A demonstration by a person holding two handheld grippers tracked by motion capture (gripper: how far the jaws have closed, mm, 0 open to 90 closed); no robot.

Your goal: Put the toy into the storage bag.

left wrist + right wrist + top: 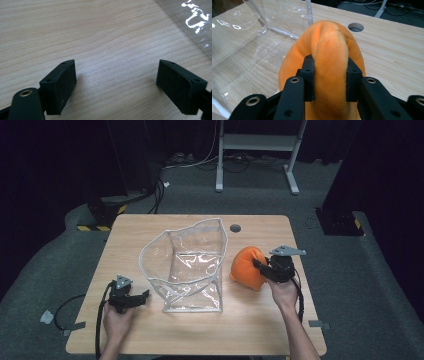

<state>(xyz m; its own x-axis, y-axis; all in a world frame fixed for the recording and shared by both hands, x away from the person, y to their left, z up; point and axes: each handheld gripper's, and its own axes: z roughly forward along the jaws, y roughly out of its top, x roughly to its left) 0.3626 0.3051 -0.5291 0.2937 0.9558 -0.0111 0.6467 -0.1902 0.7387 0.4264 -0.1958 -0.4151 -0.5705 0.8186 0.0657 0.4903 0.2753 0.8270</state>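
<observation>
An orange plush toy [246, 267] rests on the wooden table [260, 320], right of a clear plastic bag [187, 265]. My right gripper [260, 265] is shut on a fold of the plush; in the right gripper view both pads [308, 77] squeeze the orange plush [329, 50] between them. The clear bag [257, 30] lies just beyond and left of it there. My left gripper [142, 296] sits low near the bag's front left corner, open, its fingers [60, 86] spread wide over bare wood with nothing between them. A corner of the bag [192, 22] shows at the upper right.
A round cable hole [235, 228] lies in the table near its back edge, behind the plush. Cables trail from both grippers off the front edge. A white desk frame [255, 142] stands on the grey floor beyond the table.
</observation>
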